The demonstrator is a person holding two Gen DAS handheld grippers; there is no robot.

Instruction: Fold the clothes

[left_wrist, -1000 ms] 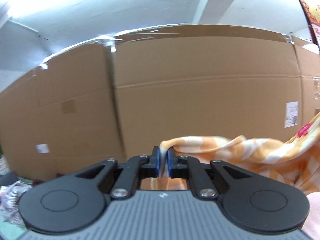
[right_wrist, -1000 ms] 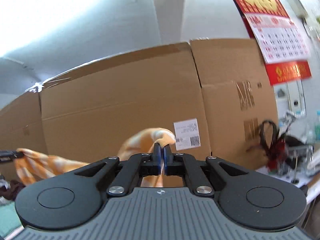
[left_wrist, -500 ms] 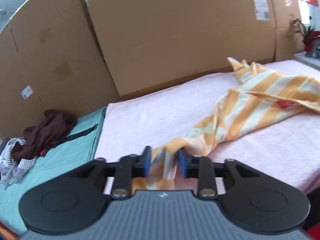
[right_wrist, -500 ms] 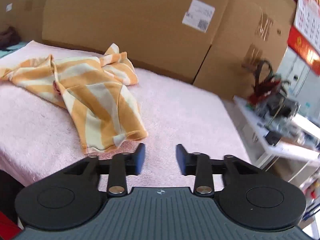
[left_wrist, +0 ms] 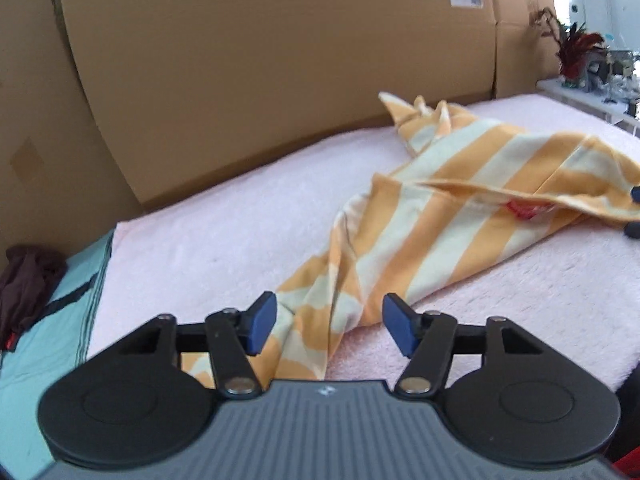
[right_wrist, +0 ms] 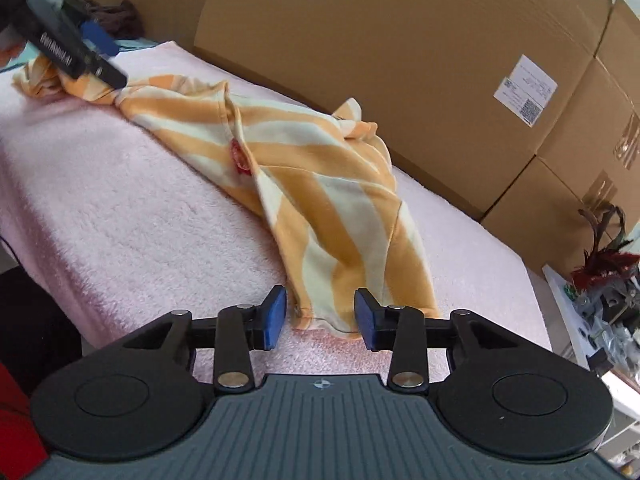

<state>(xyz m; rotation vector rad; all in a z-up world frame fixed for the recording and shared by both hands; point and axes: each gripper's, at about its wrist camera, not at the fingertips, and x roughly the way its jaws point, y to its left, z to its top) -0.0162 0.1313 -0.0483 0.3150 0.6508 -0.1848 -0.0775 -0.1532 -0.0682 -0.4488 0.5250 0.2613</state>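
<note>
Since the orange-and-cream striped garment (left_wrist: 452, 204) is thin, limp knit, it should weigh little, drape and bunch freely, and slide some on the fluffy pink blanket (left_wrist: 208, 236); best hold is likely a pinch at hems or corners, not the loose middle. It lies crumpled and stretched across the blanket, running from ahead of the left gripper (left_wrist: 330, 330) to ahead of the right gripper (right_wrist: 320, 314). Left gripper: jaws about half open, one twisted end of the garment lying between the blue pads, pads not pressing it. Right gripper: jaws a bit narrower, just been closing, the garment's hem corner sitting between the pads, gaps visible either side, so nothing gripped. Cardboard boxes (right_wrist: 400, 60) stand behind the blanket, beyond both grippers.
</note>
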